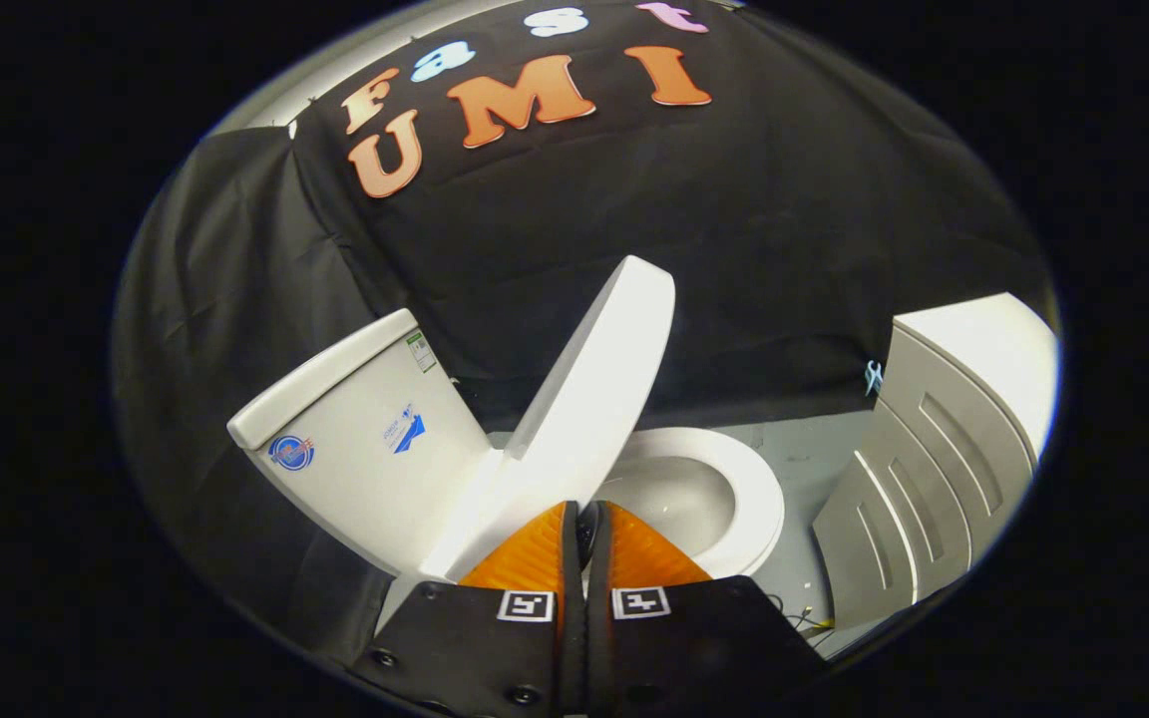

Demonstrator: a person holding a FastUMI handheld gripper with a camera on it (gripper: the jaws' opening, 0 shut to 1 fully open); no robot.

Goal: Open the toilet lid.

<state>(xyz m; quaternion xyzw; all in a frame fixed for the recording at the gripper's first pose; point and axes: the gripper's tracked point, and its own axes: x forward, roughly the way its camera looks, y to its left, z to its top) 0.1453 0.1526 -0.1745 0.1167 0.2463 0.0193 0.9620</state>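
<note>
The white toilet lid (594, 389) stands raised at a steep tilt, leaning toward the tank (365, 439) without resting against it. Beneath it the seat ring and bowl (734, 499) lie uncovered. My gripper (584, 511) is shut, its fingers pressed together with nothing visible between them. The fingertips (545, 543) sit right at the lower near edge of the lid, by its hinge side. Whether they touch the lid I cannot tell.
A white cabinet (934, 469) with panelled doors stands just right of the toilet, across a strip of grey floor (804, 459). Thin cables (804, 618) lie on the floor near the bowl. Black cloth walls close in behind and to the left.
</note>
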